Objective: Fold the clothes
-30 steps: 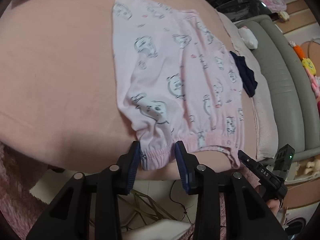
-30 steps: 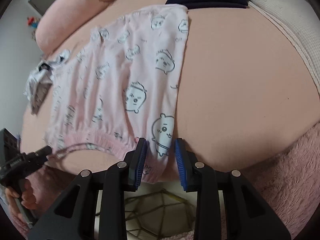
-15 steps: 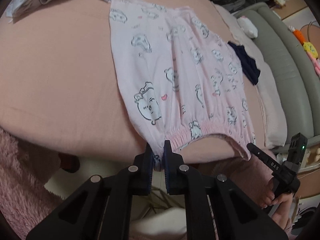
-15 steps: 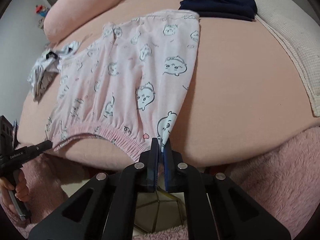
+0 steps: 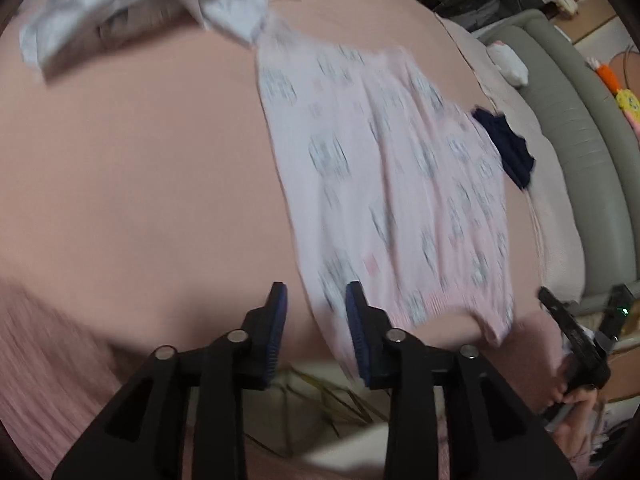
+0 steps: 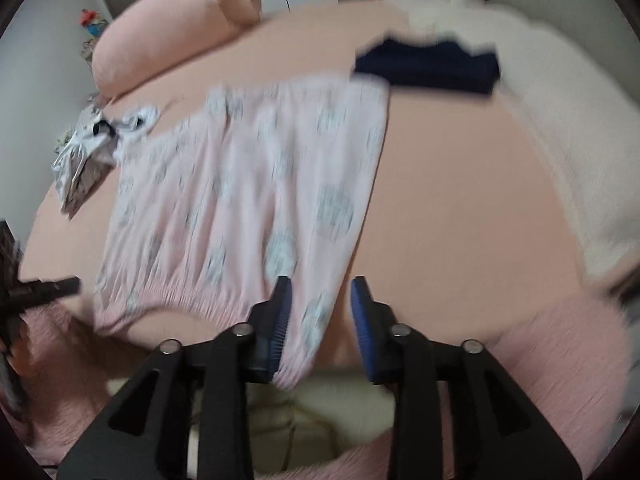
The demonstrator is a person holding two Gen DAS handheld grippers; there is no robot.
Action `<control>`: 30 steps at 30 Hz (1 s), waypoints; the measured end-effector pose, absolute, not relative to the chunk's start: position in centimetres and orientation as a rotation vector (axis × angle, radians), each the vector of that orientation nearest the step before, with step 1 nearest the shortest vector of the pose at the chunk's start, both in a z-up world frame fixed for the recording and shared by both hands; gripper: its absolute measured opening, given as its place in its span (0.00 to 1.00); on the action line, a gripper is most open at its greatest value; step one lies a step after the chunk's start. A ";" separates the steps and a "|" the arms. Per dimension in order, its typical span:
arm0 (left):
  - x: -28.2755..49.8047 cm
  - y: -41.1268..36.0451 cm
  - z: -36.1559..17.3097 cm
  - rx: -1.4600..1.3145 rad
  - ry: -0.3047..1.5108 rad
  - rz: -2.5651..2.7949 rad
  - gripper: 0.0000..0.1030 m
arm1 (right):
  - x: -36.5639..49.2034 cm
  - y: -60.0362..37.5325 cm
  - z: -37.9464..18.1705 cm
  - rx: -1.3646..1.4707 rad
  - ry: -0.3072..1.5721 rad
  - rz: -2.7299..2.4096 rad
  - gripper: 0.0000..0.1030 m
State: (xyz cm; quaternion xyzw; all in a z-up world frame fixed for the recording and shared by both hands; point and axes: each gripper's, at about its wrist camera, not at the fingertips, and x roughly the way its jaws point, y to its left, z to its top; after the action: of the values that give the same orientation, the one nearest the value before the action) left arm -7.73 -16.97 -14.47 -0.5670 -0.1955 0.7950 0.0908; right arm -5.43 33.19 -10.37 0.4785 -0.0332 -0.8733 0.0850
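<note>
Opening both grippers [image 5: 316, 304] [image 6: 320, 300], releasing previously pinched pajamas [image 5: 400, 200].

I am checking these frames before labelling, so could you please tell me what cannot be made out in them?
- Print on the pink garment: motion blur smears it in both wrist views.
- Waistband corner at the left gripper, whose jaws are opening: blurred, contact unclear.
- Waistband at the right gripper, also opening: cloth lies between the fingers, grip unclear.
- Grey-white garment: crumpled, cut by the left view's edge.
- Dark garment: blurred, type unclear.
</note>
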 end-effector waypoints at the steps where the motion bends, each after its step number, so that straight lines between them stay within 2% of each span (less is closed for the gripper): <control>1: -9.2 -17.6 -14.5 -1.671 -0.584 2.377 0.32 | -6.7 32.9 -10.2 1.422 -0.067 -2.604 0.31; 10: -23.8 -20.6 -15.7 -1.572 -0.560 2.561 0.32 | -20.9 21.3 -8.1 1.281 0.108 -2.403 0.31; 17: -29.9 -22.0 -18.6 -1.572 -0.583 2.558 0.32 | -30.7 13.5 -11.3 1.343 0.177 -2.336 0.31; 20: -30.9 -20.9 -18.8 -1.507 -0.535 2.536 0.32 | -34.2 11.3 -12.9 1.363 0.217 -2.329 0.31; 23: -31.2 -19.9 -19.3 -1.484 -0.460 2.548 0.09 | -36.8 9.4 -14.7 1.400 0.295 -2.296 0.32; 24: -31.1 -19.7 -19.5 -1.488 -0.441 2.553 0.08 | -37.4 9.0 -15.5 1.425 0.325 -2.271 0.30; 25: -31.0 -19.7 -19.4 -1.486 -0.426 2.567 0.08 | -37.9 8.7 -16.4 1.459 0.338 -2.235 0.11; 26: -31.0 -19.8 -19.1 -1.479 -0.411 2.586 0.07 | -38.3 8.5 -17.2 1.487 0.331 -2.195 0.05; 30: -30.6 -20.2 -17.9 -1.451 -0.364 2.669 0.07 | -38.2 8.5 -16.5 1.398 0.306 -2.189 0.05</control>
State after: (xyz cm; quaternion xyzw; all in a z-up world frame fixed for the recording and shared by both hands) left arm -30.63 -20.24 -17.86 -0.4738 -0.1190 0.8716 0.0412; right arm -38.21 8.47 -16.54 0.5160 0.1131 -0.8082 0.2602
